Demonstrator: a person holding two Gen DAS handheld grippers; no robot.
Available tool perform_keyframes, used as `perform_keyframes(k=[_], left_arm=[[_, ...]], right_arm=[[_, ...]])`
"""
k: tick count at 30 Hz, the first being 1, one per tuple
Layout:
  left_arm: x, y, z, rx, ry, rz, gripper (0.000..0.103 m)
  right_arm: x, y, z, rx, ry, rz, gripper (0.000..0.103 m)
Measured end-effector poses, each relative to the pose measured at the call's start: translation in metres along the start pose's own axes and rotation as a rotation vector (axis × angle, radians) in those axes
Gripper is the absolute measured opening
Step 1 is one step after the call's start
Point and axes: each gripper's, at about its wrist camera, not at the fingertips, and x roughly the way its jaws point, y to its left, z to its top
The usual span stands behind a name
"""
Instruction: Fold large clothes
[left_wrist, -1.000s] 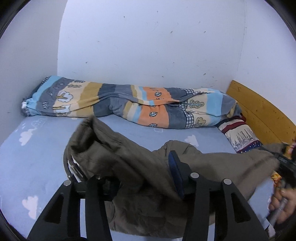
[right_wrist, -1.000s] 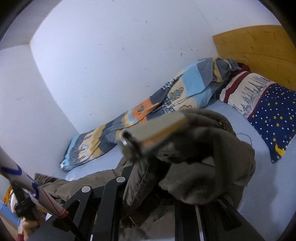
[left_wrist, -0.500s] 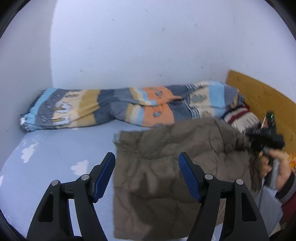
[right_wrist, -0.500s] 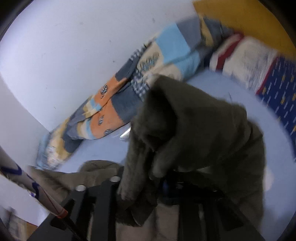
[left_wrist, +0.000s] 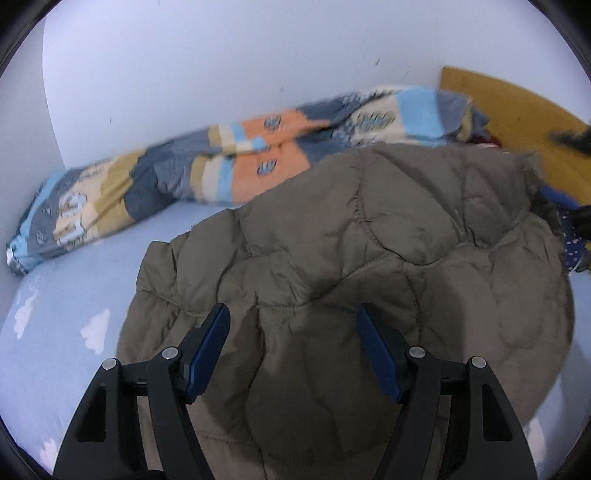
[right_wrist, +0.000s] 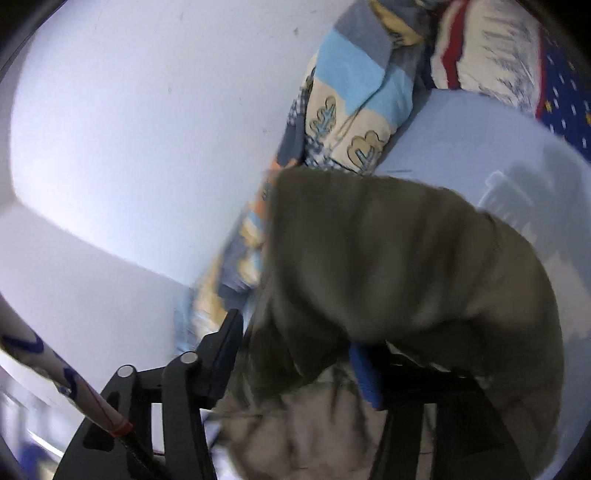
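Note:
An olive quilted jacket (left_wrist: 369, 229) lies spread on the light blue bed sheet (left_wrist: 74, 295). My left gripper (left_wrist: 291, 314) hovers just over its near part, open, with its blue pads (left_wrist: 207, 350) wide apart and nothing pinched. In the blurred right wrist view the jacket (right_wrist: 406, 251) is bunched close in front of the camera. My right gripper (right_wrist: 295, 332) has its jaws opening. Loose jacket cloth hangs between them and drapes over the finger with the blue pad (right_wrist: 364, 373), hiding its tip.
A rolled patchwork quilt (left_wrist: 240, 158) runs along the white wall at the back of the bed. A pillow (right_wrist: 487, 48) and a wooden headboard (left_wrist: 517, 122) are at the right end. A white tube with blue marks (right_wrist: 55, 369) crosses the right view's lower left.
Both grippers have opened and let go of the jacket, which has dropped from a raised bundle to lie spread on the bed. The left gripper came down closer to it; the right one rolled.

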Motion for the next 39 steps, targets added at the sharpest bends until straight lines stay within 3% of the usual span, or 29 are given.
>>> perform_keyframes(k=[3,6,11,14,19,25,30,32,35,39], left_arm=[[-0.001,0.004,0.002,-0.043,-0.029,-0.01,0.07],[0.001,-0.005,0.005,-0.032,-0.061,-0.01,0.07],[0.046,-0.006,0.01,-0.044,0.051,0.027,0.071],[0.069,0.0,0.006,-0.064,0.091,0.029,0.073],[0.091,0.0,0.0,-0.069,0.096,0.02,0.076],[0.113,0.001,0.004,-0.093,0.113,0.02,0.077],[0.09,0.006,0.001,-0.112,0.136,0.028,0.076],[0.056,0.011,-0.007,-0.118,0.086,-0.018,0.076],[0.005,0.021,-0.029,-0.075,0.011,0.003,0.076],[-0.027,0.043,-0.063,-0.075,0.045,0.057,0.076]], right_arm=[[-0.015,0.016,0.002,-0.1,-0.052,-0.02,0.075],[-0.004,0.041,-0.015,-0.341,-0.009,-0.157,0.075],[0.051,0.052,-0.054,-0.625,0.077,-0.354,0.066],[0.089,0.039,-0.066,-0.713,0.096,-0.477,0.066],[0.129,0.001,-0.065,-0.679,0.168,-0.537,0.071],[0.153,-0.031,-0.052,-0.603,0.202,-0.527,0.073],[0.16,-0.024,-0.054,-0.617,0.237,-0.594,0.073],[0.142,-0.005,-0.063,-0.595,0.206,-0.58,0.065],[0.091,0.027,-0.081,-0.612,0.125,-0.469,0.063],[0.026,0.037,-0.108,-0.612,0.061,-0.472,0.061]])
